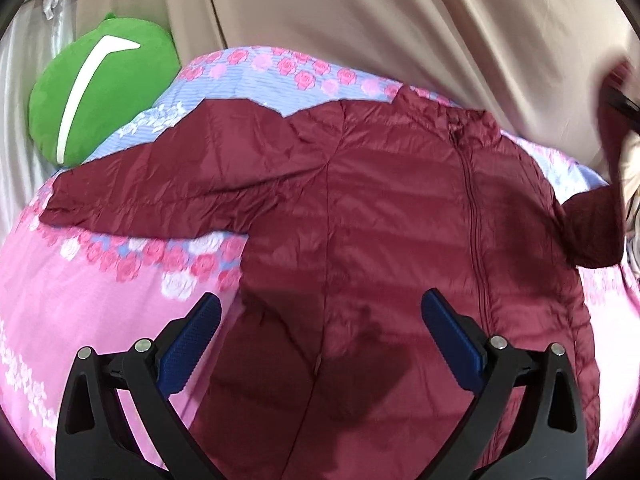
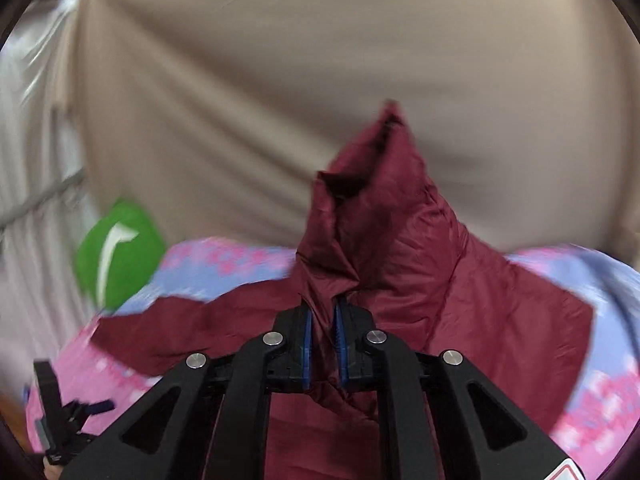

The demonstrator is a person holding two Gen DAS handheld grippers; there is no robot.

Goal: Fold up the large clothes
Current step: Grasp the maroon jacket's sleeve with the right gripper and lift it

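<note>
A dark red puffer jacket (image 1: 400, 208) lies front up on a pink and blue floral bedspread (image 1: 80, 288), zipper closed, one sleeve stretched out to the left. My left gripper (image 1: 320, 320) is open and empty, hovering above the jacket's lower body. My right gripper (image 2: 322, 320) is shut on the jacket's other sleeve (image 2: 380, 220) and holds it lifted, the cuff pointing up. In the left wrist view the right gripper (image 1: 620, 108) shows blurred at the far right edge with the sleeve. The left gripper (image 2: 60, 428) shows at the lower left of the right wrist view.
A green plush cushion (image 1: 100, 88) with a white stripe sits at the bed's far left corner. Beige curtains (image 1: 360, 20) hang right behind the bed. A pale shiny fabric (image 1: 20, 120) lies at the far left.
</note>
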